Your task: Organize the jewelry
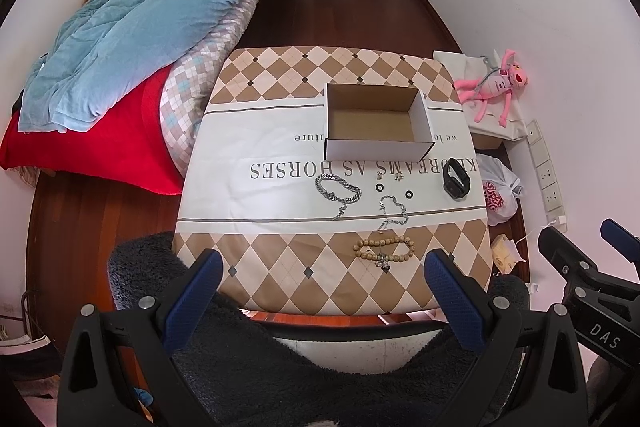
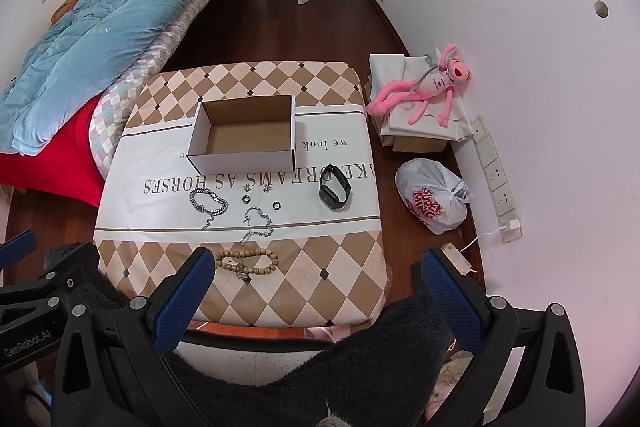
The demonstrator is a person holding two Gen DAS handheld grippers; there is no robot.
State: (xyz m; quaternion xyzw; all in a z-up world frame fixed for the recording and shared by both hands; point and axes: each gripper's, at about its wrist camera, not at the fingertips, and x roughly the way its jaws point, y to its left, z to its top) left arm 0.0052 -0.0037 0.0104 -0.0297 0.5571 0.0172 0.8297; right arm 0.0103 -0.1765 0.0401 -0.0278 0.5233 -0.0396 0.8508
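We list an open cardboard box (image 1: 376, 123), long axis crosswise, bead bracelet (image 1: 384, 251) nearest, and left gripper (image 1: 324, 283) and right gripper (image 2: 316, 283) gaping wide, empty.

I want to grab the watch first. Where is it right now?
The black watch lies on the tablecloth at the right end of the jewelry, in front of the open box's right corner.

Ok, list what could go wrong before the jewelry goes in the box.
1. The thin chain lies loosely coiled; pinched at one spot, it may dangle and snag.
2. The two black rings and small earrings are tiny against the wide-open right gripper and could slip free.
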